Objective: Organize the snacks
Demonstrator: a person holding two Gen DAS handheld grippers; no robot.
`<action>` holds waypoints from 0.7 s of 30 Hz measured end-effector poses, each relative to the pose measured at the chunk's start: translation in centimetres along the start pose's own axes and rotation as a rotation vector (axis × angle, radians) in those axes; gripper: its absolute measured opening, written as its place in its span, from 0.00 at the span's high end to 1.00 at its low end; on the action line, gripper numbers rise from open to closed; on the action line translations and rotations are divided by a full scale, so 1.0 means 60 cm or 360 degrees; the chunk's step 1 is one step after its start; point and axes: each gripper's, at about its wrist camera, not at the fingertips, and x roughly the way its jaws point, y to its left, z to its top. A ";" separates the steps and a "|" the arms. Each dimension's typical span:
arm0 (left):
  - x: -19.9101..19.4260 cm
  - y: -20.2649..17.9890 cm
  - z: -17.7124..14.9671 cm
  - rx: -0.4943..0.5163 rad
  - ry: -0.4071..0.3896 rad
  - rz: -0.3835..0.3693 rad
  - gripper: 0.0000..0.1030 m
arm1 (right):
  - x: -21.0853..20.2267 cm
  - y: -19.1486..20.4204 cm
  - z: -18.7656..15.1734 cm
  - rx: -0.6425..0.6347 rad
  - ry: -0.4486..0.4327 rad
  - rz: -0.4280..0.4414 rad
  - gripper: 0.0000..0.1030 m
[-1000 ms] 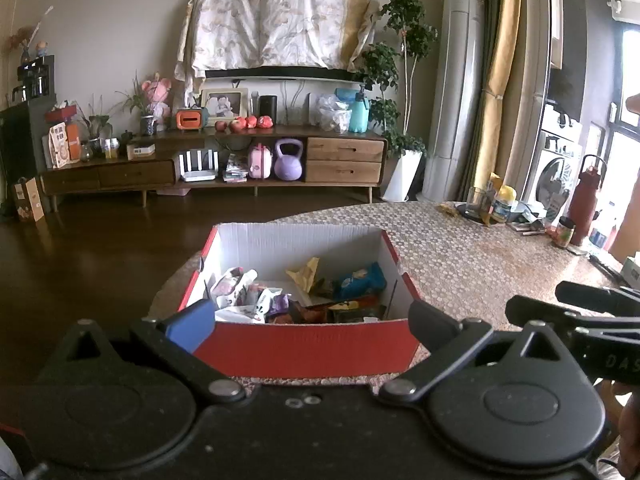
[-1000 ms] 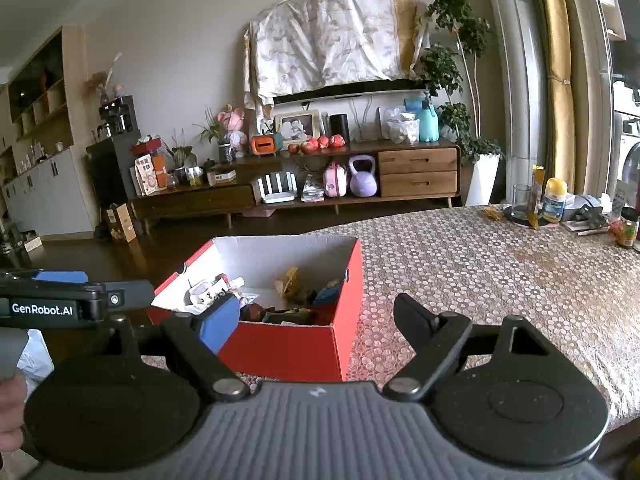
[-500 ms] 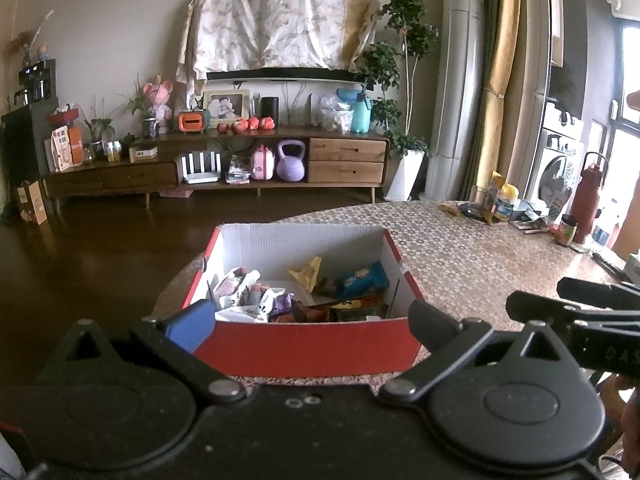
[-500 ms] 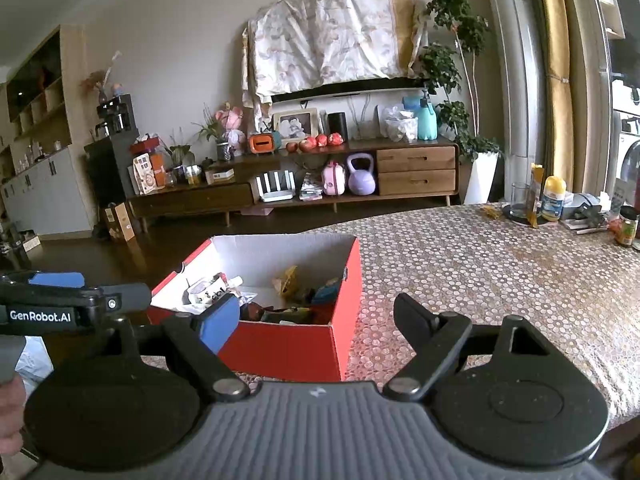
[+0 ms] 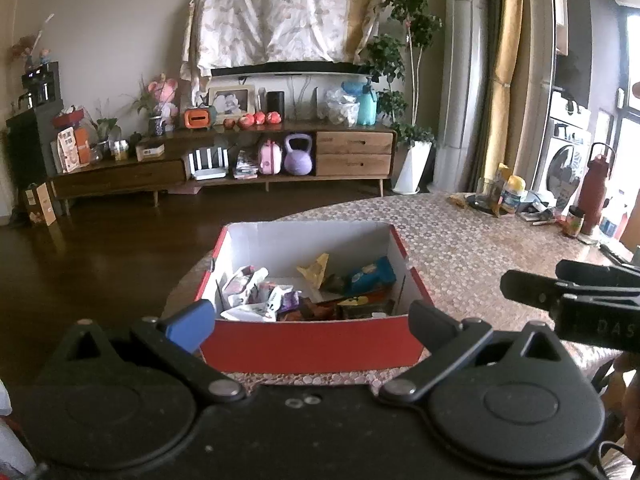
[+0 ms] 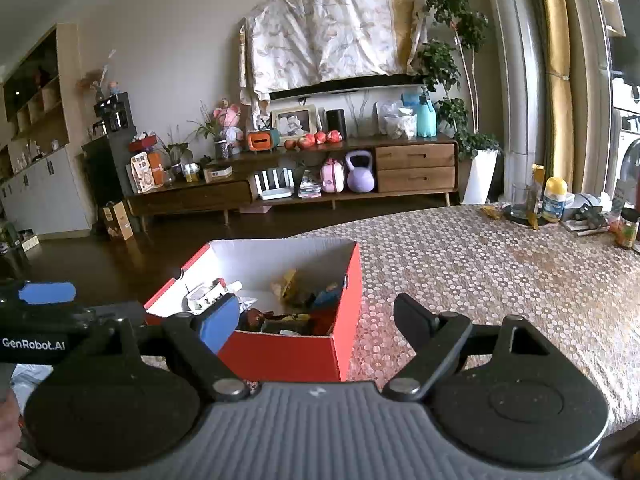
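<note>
A red cardboard box (image 5: 312,346) with a white inside stands on the table's left end and holds several wrapped snacks (image 5: 312,292), among them a blue packet (image 5: 370,276) and a yellow wrapper (image 5: 316,268). My left gripper (image 5: 308,322) is open and empty, held just short of the box's near wall. My right gripper (image 6: 316,320) is open and empty, to the right of the left one, with the box (image 6: 288,354) ahead on its left. Each gripper shows at the edge of the other's view.
The table (image 6: 500,272) has a dotted brown cloth. At its far right stand a glass (image 6: 520,200), a yellow-capped bottle (image 6: 554,198), a small jar (image 5: 574,222) and a dark red flask (image 5: 596,196). Beyond lie dark floor and a TV cabinet (image 5: 224,160).
Both views have shifted very slightly; the box sits a touch lower in the left wrist view. Both grippers stay open and empty.
</note>
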 end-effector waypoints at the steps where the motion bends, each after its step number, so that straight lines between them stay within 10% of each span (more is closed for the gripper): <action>1: -0.001 0.002 0.002 -0.0006 0.0012 0.0004 0.00 | 0.001 0.001 0.004 -0.0001 0.0003 -0.0002 0.18; 21: -0.011 0.013 0.032 -0.0071 0.0053 0.0051 0.00 | 0.017 0.007 0.032 -0.0027 0.0079 0.0042 0.18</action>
